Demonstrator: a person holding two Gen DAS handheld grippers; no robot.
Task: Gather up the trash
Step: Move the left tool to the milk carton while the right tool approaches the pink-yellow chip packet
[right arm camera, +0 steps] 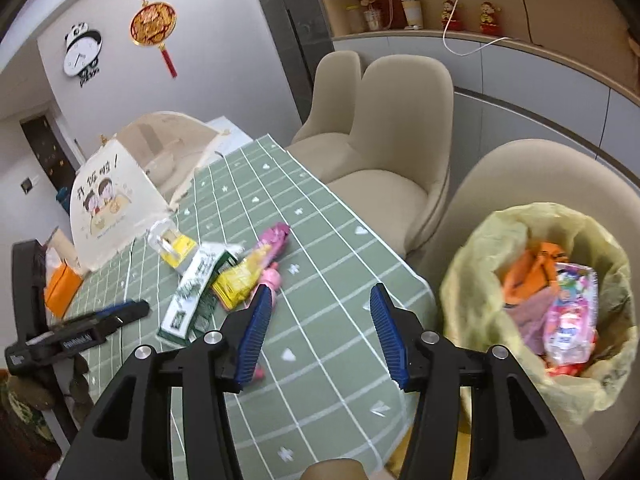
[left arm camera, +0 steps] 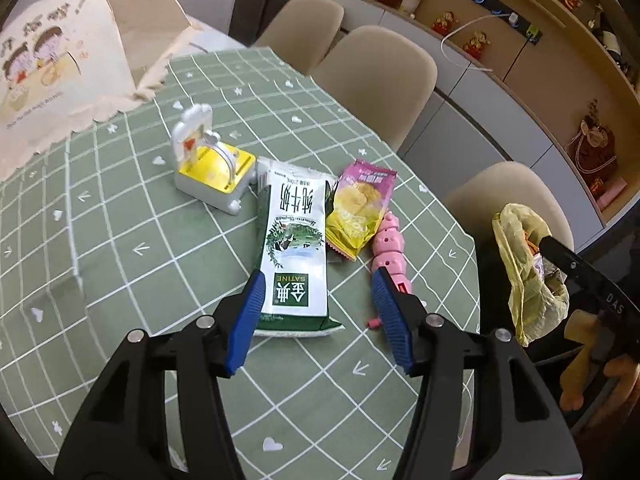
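A flattened green and white milk carton [left arm camera: 294, 248] lies on the green checked tablecloth [left arm camera: 140, 280]. My left gripper [left arm camera: 318, 274] is open, and the carton's near end lies between its blue pads, which do not press it. A pink and yellow snack packet [left arm camera: 360, 208] lies just right of the carton. My right gripper [right arm camera: 320, 288] stands open and empty above the table's edge. To its right, a yellow trash bag [right arm camera: 472, 280] gapes with wrappers inside. Carton [right arm camera: 192, 292] and packet [right arm camera: 240, 280] lie to its left.
A pink toy [left arm camera: 388, 248] lies right of the packet. A white and yellow toy [left arm camera: 212, 168] stands behind the carton. A cloth food cover [right arm camera: 112, 200] and an orange box [right arm camera: 60, 284] sit at the far left. Beige chairs [right arm camera: 392, 152] line the table's right side.
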